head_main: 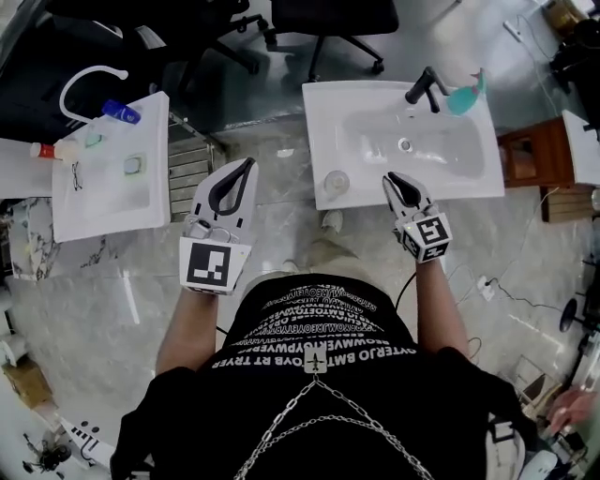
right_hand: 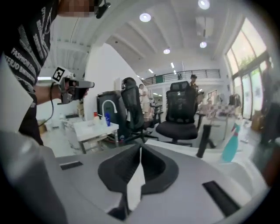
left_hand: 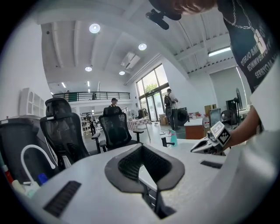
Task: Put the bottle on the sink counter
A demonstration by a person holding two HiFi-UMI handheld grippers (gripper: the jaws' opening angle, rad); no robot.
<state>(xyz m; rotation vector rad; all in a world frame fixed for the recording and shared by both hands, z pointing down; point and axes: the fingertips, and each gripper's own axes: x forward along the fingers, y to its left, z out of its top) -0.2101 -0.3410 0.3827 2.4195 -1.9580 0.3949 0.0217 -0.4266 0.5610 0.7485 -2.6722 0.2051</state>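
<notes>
A small clear bottle [head_main: 336,182] stands upright on the front left corner of the white sink counter [head_main: 469,183], seen from above in the head view. My right gripper [head_main: 388,177] hovers at the counter's front edge, a little to the right of the bottle and apart from it. Its fingertips meet and nothing is between them [right_hand: 140,148]. My left gripper [head_main: 248,163] hangs over the floor between the two sinks, left of the bottle, also shut and empty [left_hand: 141,147].
A black faucet [head_main: 424,89] and a teal spray bottle [head_main: 463,97] stand at the back of the sink. A second white sink unit [head_main: 112,169] with small bottles is at the left. Office chairs [head_main: 328,23] stand behind. Cables lie on the floor at the right.
</notes>
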